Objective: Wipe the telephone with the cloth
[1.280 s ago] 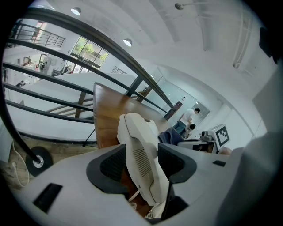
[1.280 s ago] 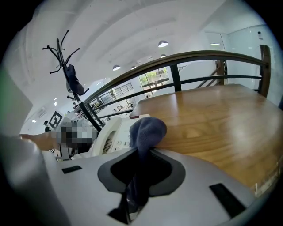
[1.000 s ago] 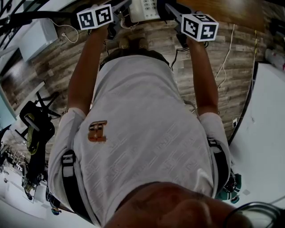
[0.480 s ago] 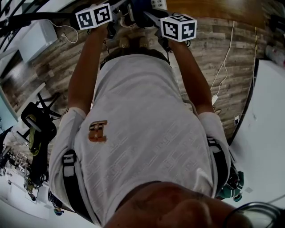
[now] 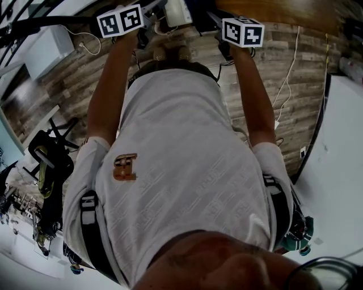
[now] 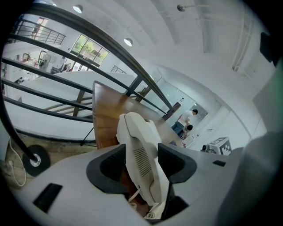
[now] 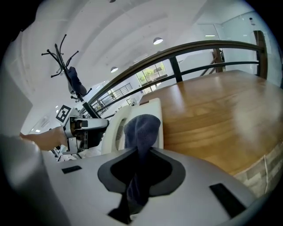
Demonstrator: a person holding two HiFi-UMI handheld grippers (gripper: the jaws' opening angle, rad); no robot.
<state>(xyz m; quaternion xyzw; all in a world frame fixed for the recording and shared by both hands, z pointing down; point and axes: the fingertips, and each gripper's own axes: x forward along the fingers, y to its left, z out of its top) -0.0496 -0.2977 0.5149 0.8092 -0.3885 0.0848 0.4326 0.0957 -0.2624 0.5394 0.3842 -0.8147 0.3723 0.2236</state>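
Observation:
A white telephone (image 6: 138, 145) stands tilted over the wooden table (image 6: 104, 115), and my left gripper (image 6: 142, 164) is shut on its lower body. In the head view only a white corner of the telephone (image 5: 177, 12) shows at the top edge, between the two marker cubes. My right gripper (image 7: 140, 170) is shut on a dark blue cloth (image 7: 142, 128), whose bunched end lies against the telephone's (image 7: 154, 115) pale side. The left gripper (image 7: 82, 129) shows beyond it, held by a hand. The telephone's keypad is hidden.
A dark metal railing (image 6: 110, 48) runs behind the table (image 7: 212, 119). A coat stand (image 7: 70, 77) rises at the left. Cables (image 5: 286, 73) trail over the plank floor below. Two people (image 6: 188, 121) stand far off. My own torso fills most of the head view.
The right gripper swept left across the telephone with the cloth, then came back to the right. The left gripper has kept still.

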